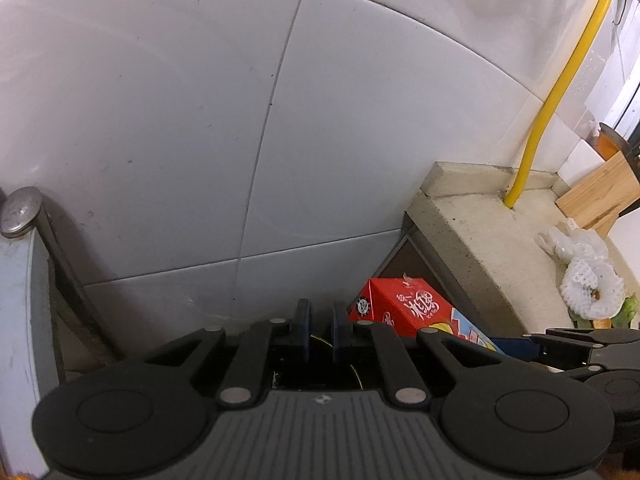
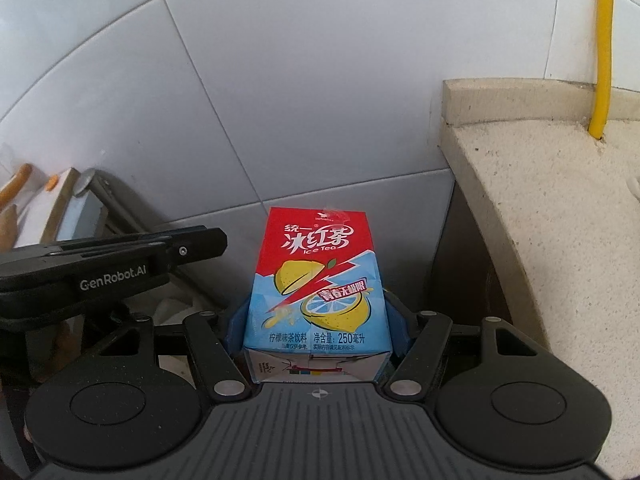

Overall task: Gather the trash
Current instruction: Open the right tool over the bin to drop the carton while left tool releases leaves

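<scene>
— Well, are you seeing the ice tea carton (image 2: 316, 300)? It is sitting between the blue fingers (image 2: 236, 328) of the right gripper (image 2: 316, 320), which are pressing on its two sides, bottom end toward the camera and red top pointing away at the wall.

— So it is being held, then?

— Yes, the right gripper is gripping it, fairly wide, since the carton is filling the gap. From the left side the same carton (image 1: 404, 308) is showing as a red box low in the corner, just beside the edge of the bench (image 1: 480, 248).

— And the left gripper (image 1: 321, 328)?

— Its fingers (image 1: 303, 320) are standing drawn together, with only a narrow slit between the blue pads and nothing in it. It is hanging to the left of the carton, apart from it; in the right view its black body (image 2: 108, 264) is crossing the left side of the picture.

— What is lying around them?

— A white tiled wall (image 2: 300, 80) is rising behind everything. The pale stone bench is running along the right, and a yellow hose (image 1: 560, 88) is coming down the wall and going into the bench top. Farther right on the bench a wad of white foam netting (image 1: 588, 280) is lying, with a wooden board (image 1: 600, 192) leaning behind it.

— Anything under the left gripper?

— Something dark is sitting below its fingers, but I cannot tell what it is.
</scene>
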The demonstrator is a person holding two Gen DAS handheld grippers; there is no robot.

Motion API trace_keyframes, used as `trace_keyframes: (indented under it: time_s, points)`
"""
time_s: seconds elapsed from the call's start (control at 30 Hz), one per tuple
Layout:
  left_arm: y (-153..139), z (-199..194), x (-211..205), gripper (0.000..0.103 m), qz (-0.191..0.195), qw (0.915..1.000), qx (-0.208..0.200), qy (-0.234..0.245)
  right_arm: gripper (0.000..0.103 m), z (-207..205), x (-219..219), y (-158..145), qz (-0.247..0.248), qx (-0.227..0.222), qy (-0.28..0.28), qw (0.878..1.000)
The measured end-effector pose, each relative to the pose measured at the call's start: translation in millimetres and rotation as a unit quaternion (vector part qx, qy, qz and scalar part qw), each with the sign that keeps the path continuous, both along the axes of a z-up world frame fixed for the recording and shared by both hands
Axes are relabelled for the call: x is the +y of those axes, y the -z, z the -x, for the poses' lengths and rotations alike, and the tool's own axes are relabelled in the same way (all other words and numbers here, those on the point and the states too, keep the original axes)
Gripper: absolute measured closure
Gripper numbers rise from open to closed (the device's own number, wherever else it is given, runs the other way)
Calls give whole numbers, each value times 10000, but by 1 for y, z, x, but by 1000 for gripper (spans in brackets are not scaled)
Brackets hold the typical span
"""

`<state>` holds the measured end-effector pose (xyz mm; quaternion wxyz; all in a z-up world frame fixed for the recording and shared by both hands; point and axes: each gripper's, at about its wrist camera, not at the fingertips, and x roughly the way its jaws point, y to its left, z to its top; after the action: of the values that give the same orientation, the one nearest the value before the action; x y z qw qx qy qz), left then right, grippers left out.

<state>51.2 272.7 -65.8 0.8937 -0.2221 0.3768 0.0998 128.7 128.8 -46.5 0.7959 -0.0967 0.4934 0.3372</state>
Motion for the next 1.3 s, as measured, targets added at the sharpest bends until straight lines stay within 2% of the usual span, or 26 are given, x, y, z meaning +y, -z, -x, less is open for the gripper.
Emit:
trace_keyframes:
  time_s: [0.3, 0.73, 1.03, 1.17, 1.3]
  points:
    - [4, -2, 1, 97, -29, 10000, 75, -13, 28, -5, -2, 6, 66, 156, 51, 9998]
    - [6, -3, 1, 88, -83, 9998, 153, -29, 29, -4, -4, 6, 91, 162, 44, 9998]
    - [6, -2, -1, 86, -156, 9997, 161, -28, 27, -2, -11, 4, 79, 105, 136, 9998]
    - [11, -6, 0, 85, -79, 9997, 249, 38, 27, 6, -20, 2, -30, 94, 139, 9999]
    - [13, -6, 0, 84, -20, 9996, 287, 73, 27, 14, -30, 12, 59, 267, 193, 9994]
